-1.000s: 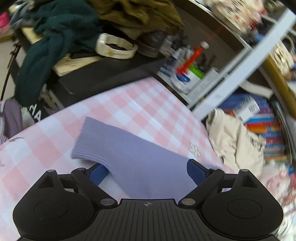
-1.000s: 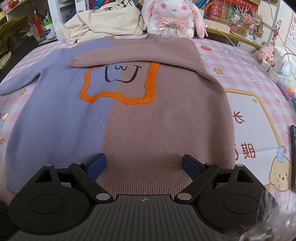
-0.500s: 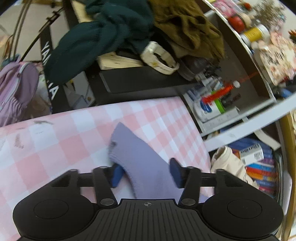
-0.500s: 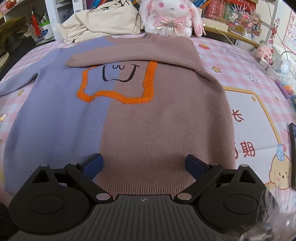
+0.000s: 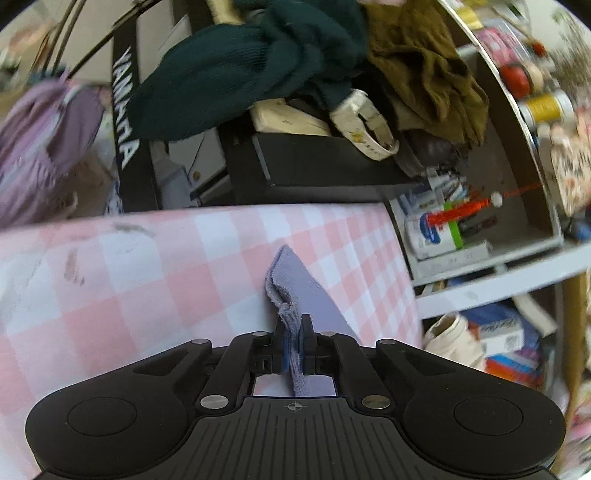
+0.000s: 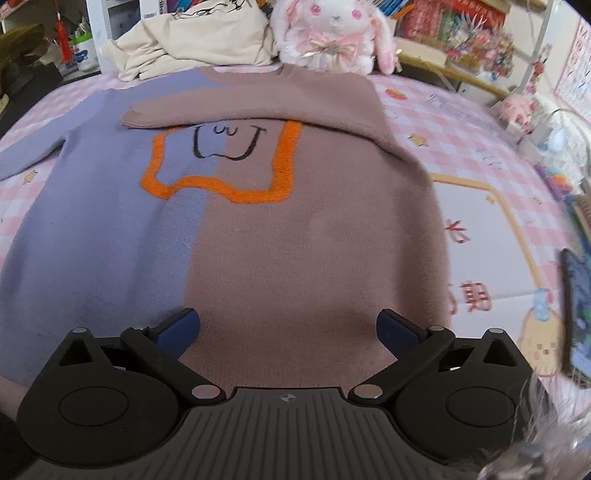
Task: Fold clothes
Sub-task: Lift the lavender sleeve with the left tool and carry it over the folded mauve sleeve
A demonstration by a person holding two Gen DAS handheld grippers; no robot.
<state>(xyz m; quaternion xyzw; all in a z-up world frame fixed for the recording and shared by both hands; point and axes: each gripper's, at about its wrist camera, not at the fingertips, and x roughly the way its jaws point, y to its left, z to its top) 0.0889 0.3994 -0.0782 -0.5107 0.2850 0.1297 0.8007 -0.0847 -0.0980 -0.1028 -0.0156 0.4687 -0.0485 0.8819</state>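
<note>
Left wrist: left gripper [image 5: 294,345] angled down, jaws clenched on lilac sleeve [image 5: 295,291]; right gripper [image 6: 288,326] jaws opening, over sweater [image 6: 258,240].

Sweater [image 6: 258,236]: lilac on one half, dusty brown-pink on the other, orange fuzzy outline with a black line-drawn smile on the chest. Lilac sleeve cuff [image 5: 295,280]. Bed cover [image 5: 147,280]: pink and white check, with yellow stars and a cartoon print. Plush rabbit [image 6: 332,33]: white and pink. Cream garment [image 6: 192,40]. Dark green cloth [image 5: 240,66], olive cloth [image 5: 424,66]. Gripper bodies black, pads blue.
</note>
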